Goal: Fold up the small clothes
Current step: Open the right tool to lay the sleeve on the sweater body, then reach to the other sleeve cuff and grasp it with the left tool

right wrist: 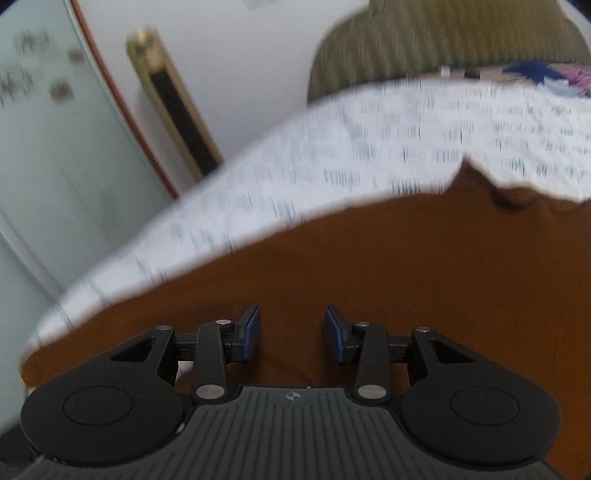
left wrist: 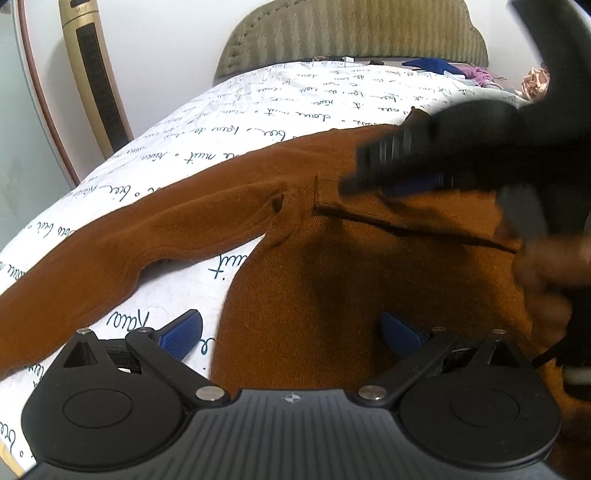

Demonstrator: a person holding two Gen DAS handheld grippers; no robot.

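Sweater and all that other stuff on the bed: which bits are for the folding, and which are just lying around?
For the folding:
brown sweater
left gripper
right gripper

Just lying about:
clothes pile
gold fan
headboard

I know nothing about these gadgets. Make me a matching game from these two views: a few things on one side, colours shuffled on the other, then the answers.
Things:
1. sweater
2. bedspread
3. headboard
4. gripper pads

Colours:
A. blue
B. olive green
C. rust brown
D. white with dark handwriting

Pairs: 1-C, 2-D, 3-B, 4-A
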